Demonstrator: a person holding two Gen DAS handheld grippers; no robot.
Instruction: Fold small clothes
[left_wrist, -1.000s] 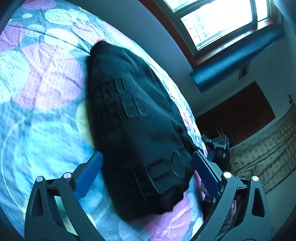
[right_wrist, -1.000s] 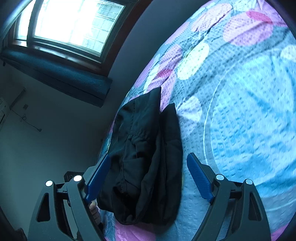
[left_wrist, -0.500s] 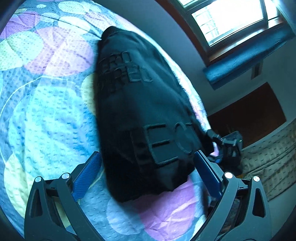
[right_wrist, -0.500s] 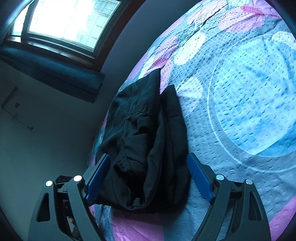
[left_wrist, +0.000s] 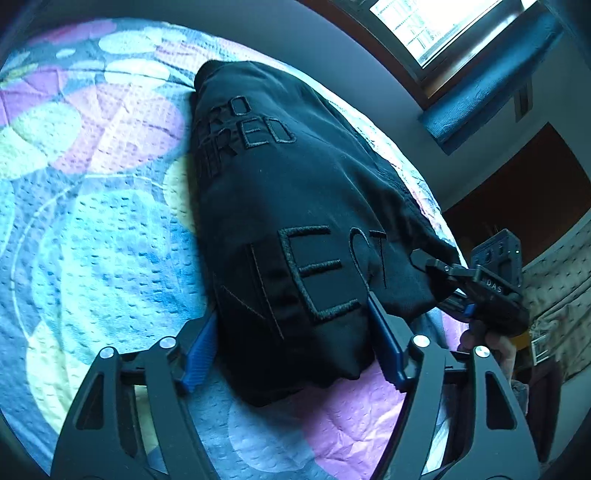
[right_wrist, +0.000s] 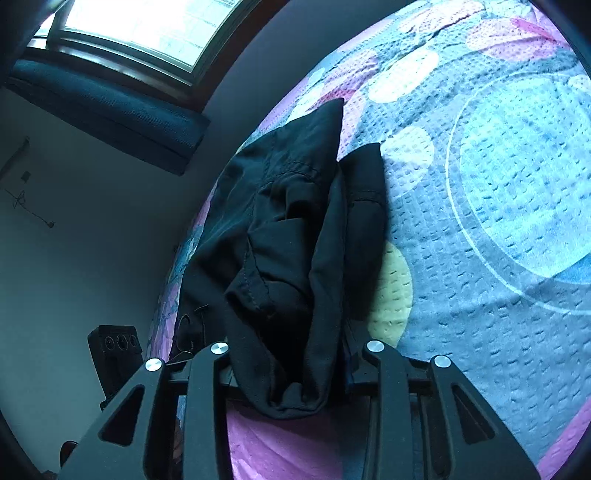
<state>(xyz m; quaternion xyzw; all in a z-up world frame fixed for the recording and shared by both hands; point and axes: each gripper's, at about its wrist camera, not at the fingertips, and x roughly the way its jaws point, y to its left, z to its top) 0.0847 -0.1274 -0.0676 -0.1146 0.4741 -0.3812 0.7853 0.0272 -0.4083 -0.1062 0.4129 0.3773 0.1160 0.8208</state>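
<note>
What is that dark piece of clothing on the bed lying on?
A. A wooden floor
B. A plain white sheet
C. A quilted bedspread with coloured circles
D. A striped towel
C: the black garment lies on a quilted bedspread printed with blue, pink and pale yellow circles, seen in both wrist views.

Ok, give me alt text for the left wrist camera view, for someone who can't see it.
The left gripper has just been closing around the near end of a black garment with embroidered letters, lying on a colourful circle-patterned bedspread. At right, the right gripper pinches another edge of the garment; a window is above.
</note>
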